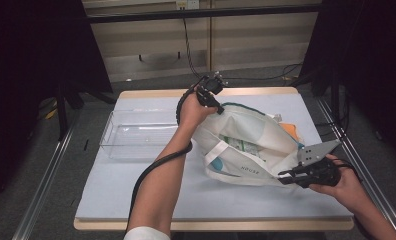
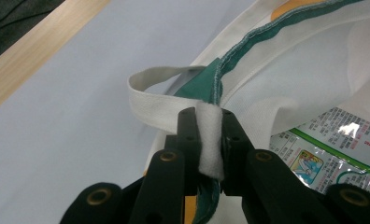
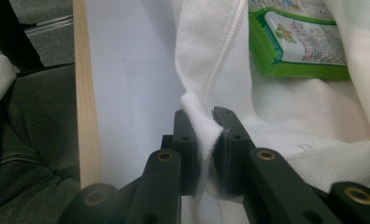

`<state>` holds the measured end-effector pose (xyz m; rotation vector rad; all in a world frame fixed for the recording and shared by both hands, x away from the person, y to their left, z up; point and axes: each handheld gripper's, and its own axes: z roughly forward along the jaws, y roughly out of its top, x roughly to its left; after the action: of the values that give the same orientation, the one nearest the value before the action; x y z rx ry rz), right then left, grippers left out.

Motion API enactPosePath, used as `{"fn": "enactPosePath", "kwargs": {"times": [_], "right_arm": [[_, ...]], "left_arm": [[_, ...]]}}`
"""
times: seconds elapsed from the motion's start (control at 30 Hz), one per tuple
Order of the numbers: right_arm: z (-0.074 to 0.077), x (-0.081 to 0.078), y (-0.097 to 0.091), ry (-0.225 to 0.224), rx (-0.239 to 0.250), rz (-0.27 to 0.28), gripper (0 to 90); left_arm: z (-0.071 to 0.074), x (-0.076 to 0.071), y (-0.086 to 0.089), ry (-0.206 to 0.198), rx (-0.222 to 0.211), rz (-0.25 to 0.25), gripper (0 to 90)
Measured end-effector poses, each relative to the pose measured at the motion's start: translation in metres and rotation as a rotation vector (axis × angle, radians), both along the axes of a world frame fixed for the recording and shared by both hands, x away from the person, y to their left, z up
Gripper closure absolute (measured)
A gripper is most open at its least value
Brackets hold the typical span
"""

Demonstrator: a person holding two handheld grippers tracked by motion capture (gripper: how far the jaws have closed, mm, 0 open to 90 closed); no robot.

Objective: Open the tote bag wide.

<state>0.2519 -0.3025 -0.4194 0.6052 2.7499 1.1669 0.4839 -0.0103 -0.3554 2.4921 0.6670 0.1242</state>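
Observation:
A white cloth tote bag (image 1: 253,145) with green trim lies on the pale blue table top (image 1: 136,185), its mouth held open. My left gripper (image 1: 212,102) is shut on the bag's white strap (image 2: 210,140) at the far rim. My right gripper (image 1: 284,176) is shut on a fold of the bag's white cloth (image 3: 202,130) at the near right rim. Inside the bag lie a green snack packet (image 3: 295,42) and a printed packet (image 2: 332,144). An orange patch (image 1: 291,131) shows at the bag's right side.
A clear plastic bin (image 1: 136,134) stands on the table left of the bag. The wooden table edge (image 3: 85,93) runs close to my right gripper. Black stands and cables (image 1: 188,45) are behind the table.

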Motion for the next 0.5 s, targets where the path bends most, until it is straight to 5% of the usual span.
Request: {"fn": "enactPosePath", "kwargs": {"times": [0.5], "right_arm": [[-0.01,0.001,0.0,0.013,0.009,-0.007,79.4]], "left_arm": [[-0.014,0.004,0.002,0.011,-0.008,0.018,82.0]]}}
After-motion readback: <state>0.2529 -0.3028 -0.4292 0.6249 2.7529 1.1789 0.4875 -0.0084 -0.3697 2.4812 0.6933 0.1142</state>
